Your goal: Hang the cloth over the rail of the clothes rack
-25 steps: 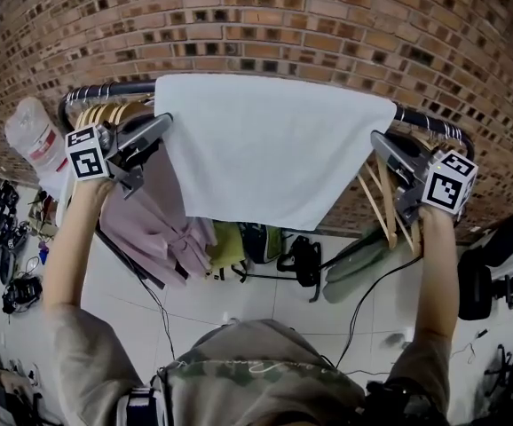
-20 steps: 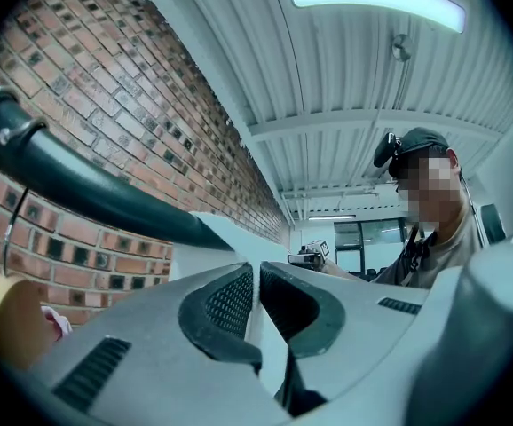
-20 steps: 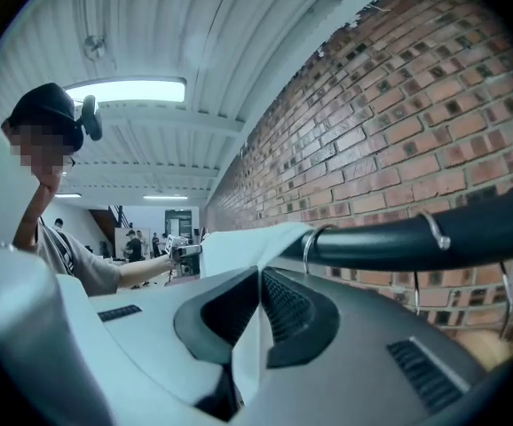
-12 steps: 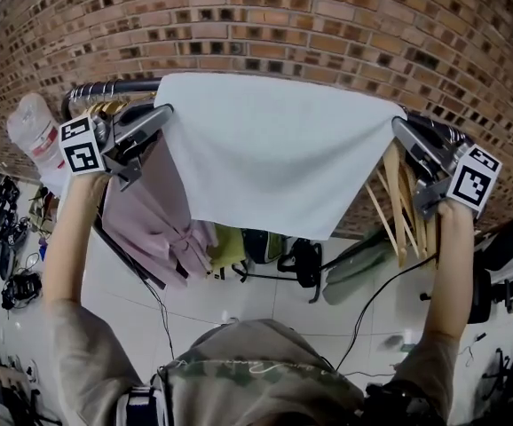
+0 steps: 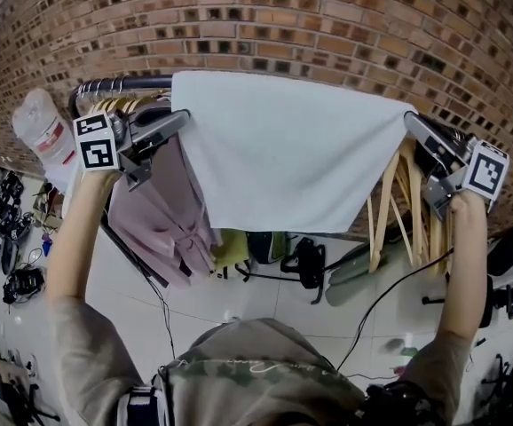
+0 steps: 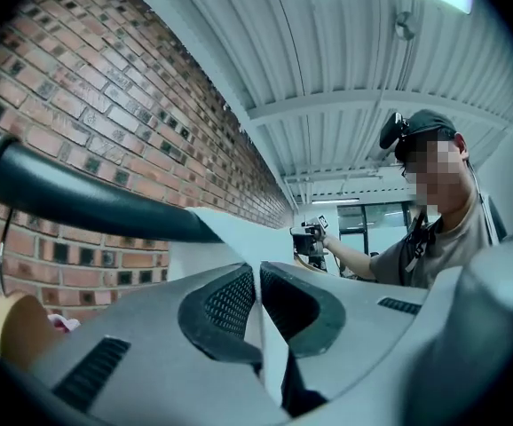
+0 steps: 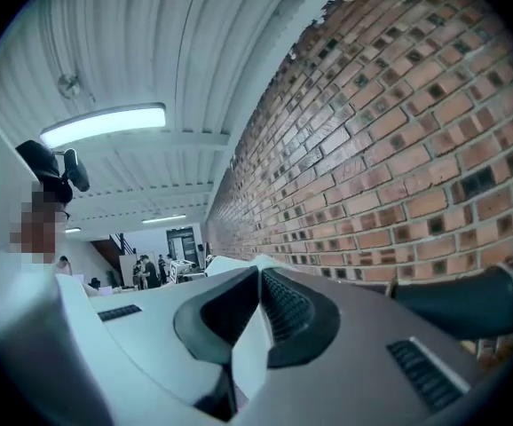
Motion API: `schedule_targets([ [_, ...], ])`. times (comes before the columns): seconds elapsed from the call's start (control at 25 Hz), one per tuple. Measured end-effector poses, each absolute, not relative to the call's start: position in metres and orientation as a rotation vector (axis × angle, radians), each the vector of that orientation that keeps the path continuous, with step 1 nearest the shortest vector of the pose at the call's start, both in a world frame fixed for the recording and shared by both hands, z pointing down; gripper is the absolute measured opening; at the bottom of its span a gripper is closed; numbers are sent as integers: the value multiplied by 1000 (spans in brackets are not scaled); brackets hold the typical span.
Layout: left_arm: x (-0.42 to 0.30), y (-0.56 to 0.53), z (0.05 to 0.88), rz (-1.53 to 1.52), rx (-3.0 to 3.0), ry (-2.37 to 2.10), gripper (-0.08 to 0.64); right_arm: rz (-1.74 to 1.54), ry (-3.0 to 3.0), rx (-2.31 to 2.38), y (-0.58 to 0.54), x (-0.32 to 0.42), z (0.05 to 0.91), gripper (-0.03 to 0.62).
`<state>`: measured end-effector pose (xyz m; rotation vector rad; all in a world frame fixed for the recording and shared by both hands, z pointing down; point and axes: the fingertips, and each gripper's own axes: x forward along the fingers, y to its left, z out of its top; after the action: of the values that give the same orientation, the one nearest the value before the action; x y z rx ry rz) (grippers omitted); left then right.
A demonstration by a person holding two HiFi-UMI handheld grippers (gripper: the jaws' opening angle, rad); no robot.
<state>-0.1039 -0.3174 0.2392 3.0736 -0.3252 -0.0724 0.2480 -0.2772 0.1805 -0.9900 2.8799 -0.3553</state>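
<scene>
Rightward along the rail (image 5: 119, 83) the cloth (image 5: 292, 149) has slid and stretched wider; it now hangs draped over the bar. The left hand-held gripper (image 5: 182, 117) and the right hand-held gripper (image 5: 411, 119) each pinch a top corner. Next, probably, both must let go.

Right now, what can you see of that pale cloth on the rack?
The pale whitish rectangular cloth looks soft, plain and thin. It is spread wide, its top edge lying over the dark metal rail of the clothes rack, the rest hanging smooth before the red brick wall. The left gripper pinches its upper left corner, the right gripper its upper right corner.
</scene>
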Motion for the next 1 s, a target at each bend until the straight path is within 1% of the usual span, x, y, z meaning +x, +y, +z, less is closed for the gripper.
schedule_targets([
  [0.28, -105, -316, 238, -116, 3057, -283, 20, -411, 2887, -999, -273, 246, 194, 21],
  [0.4, -104, -315, 238, -118, 3055, -285, 20, -387, 2874, -1013, -269, 247, 192, 28],
  [0.52, -105, -315, 238, -132, 3050, -284, 20, -366, 2885, -1011, -262, 245, 191, 118],
  [0.56, -106, -315, 238, -137, 3049, -282, 20, -349, 2892, -1016, -261, 244, 190, 130],
  [0.8, -110, -309, 237, -168, 3057, -299, 20, -322, 2890, -1078, -253, 254, 199, 130],
  [1.0, -114, -304, 233, -201, 3056, -300, 20, -184, 2901, -1111, -239, 257, 190, 130],
])
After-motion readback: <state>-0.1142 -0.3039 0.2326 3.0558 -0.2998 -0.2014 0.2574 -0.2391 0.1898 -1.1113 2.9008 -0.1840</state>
